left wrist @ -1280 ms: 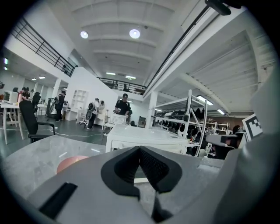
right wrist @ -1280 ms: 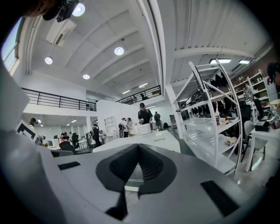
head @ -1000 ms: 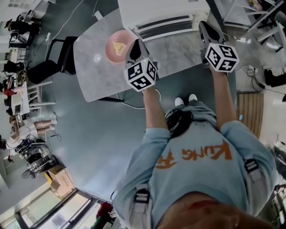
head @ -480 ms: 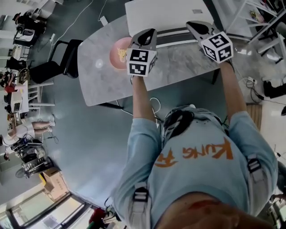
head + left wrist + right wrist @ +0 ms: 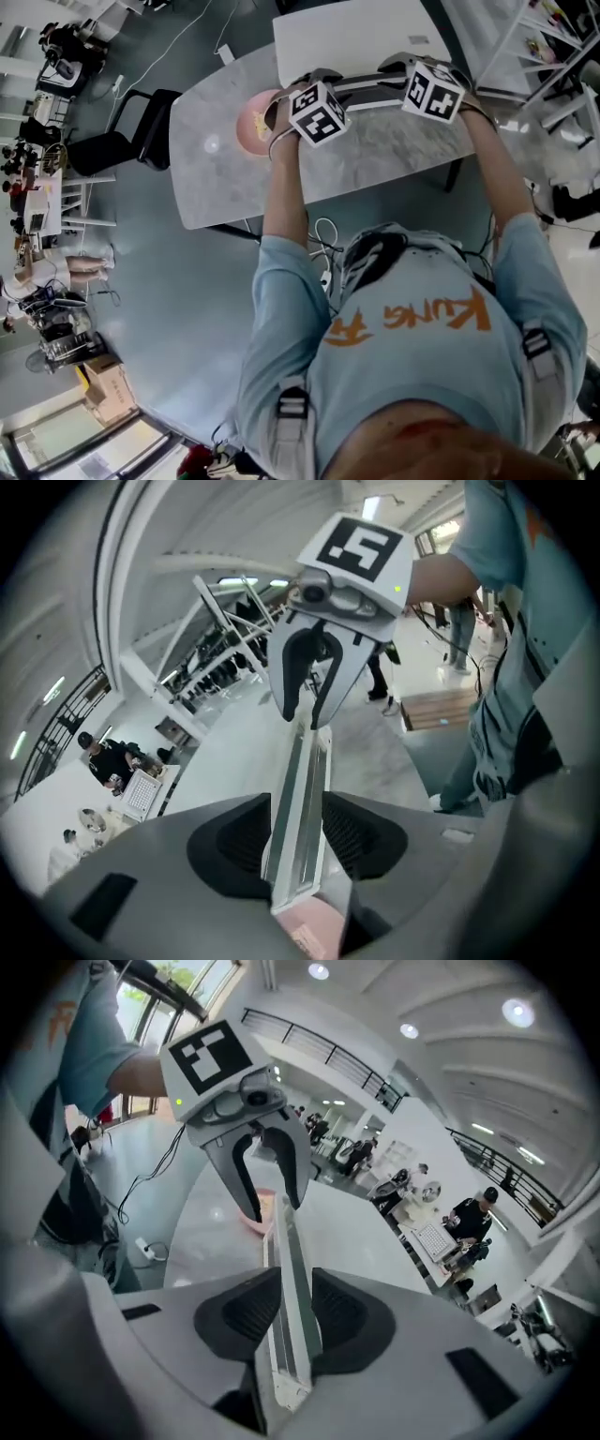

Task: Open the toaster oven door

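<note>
While the person leans over the grey marble-look worktop (image 5: 225,178), both grippers are at the front of the white toaster oven (image 5: 356,37), which sits at the far edge of the worktop. Its long silver door handle (image 5: 367,84) runs across the front, and each gripper straddles one end of it.

The left gripper (image 5: 311,80) is on the end nearer the pink plate (image 5: 251,127). Its jaws are opening with the handle bar between them, and from its own view there is a sliver of space on either side of the bar. The right gripper (image 5: 401,66) is on the other end. Its jaws are opening too, but less widely, and the bar nearly fills the gap between the dark pads.

From each gripper view the other gripper shows at the far end of the same bar, jaws pointing down astride it. The plate lies on the worktop just beside the oven's left front corner, with a small yellowish piece of food on it. A black chair (image 5: 122,131) stands off the worktop's left end.
</note>
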Demonstrator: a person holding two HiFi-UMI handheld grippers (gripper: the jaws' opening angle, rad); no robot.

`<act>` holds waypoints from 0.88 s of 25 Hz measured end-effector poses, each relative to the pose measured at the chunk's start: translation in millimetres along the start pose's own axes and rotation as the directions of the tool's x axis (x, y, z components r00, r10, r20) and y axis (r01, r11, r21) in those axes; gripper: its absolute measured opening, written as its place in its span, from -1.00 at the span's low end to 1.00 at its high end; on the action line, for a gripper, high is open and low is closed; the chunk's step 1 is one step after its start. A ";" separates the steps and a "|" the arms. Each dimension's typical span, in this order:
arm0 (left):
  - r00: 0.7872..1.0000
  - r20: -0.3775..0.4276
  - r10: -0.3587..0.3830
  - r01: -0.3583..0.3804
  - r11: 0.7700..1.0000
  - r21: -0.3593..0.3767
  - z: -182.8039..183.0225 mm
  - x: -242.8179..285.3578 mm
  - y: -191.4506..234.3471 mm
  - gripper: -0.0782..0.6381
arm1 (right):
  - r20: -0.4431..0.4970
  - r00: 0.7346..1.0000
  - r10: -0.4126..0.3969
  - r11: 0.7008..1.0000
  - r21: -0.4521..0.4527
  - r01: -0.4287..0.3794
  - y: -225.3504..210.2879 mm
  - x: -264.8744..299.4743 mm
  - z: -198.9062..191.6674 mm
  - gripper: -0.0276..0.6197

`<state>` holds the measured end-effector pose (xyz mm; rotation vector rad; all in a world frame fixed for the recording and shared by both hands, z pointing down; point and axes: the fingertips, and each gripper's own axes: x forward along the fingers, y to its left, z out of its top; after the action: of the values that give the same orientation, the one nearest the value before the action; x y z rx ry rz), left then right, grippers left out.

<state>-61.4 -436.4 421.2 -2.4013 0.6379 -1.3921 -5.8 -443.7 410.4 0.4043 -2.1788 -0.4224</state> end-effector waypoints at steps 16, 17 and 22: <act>0.974 -0.221 -0.040 0.061 0.994 0.087 -54.9 38.8 -5.9 -0.34 | -0.333 0.942 0.029 0.983 -0.162 -0.088 9.7 45.0 -59.4 -0.61; 0.974 -0.226 -0.031 0.055 0.993 0.100 -55.2 39.5 -6.6 -0.34 | -0.348 0.937 0.023 0.979 -0.180 -0.091 10.4 45.4 -60.3 -0.63; 0.962 -0.274 0.014 0.038 0.982 0.185 -58.4 42.5 -7.3 -0.41 | -0.380 0.925 0.012 0.970 -0.221 -0.104 12.9 47.4 -59.6 -0.64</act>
<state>-92.3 -453.7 484.6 -2.0879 0.5275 -1.7258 12.8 -461.8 483.2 0.2607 -1.7376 -0.5205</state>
